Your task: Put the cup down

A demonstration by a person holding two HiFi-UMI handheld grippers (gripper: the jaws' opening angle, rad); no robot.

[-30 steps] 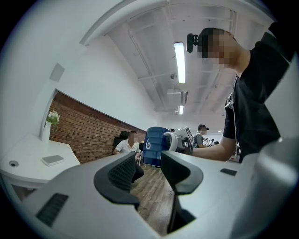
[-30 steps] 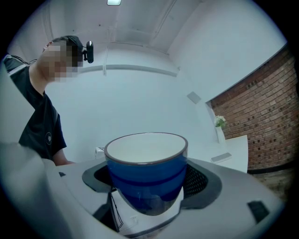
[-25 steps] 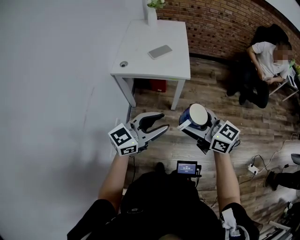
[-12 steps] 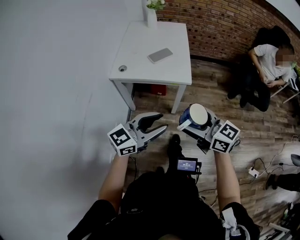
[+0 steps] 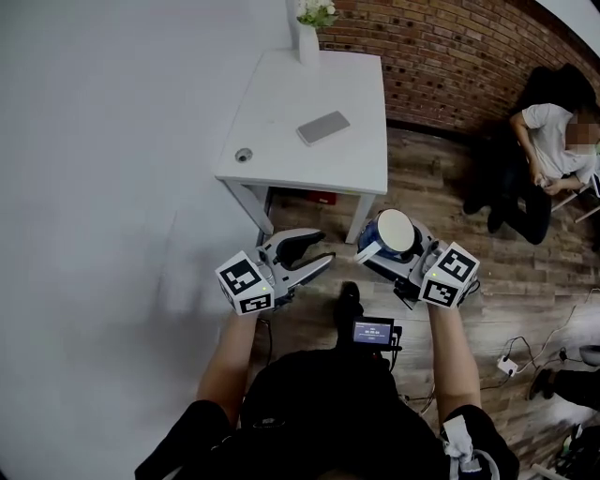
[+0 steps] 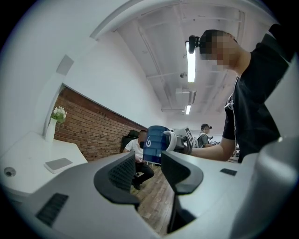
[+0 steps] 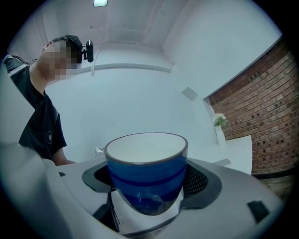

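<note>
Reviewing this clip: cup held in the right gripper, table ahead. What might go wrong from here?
The cup sits between the right gripper's jaws by its curved sides, so it may slip or tilt. On the table, the phone and vase take up space; a careless set-down might knock either.

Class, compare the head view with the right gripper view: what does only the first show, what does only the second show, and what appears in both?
Only the head view: the left claw, open and empty, and a seated person by the brick wall. Only the right gripper view: the head-mounted camera and a ceiling light. Both: the blue cup gripped in the right claw, the white table, the vase of flowers and the brick wall.
</note>
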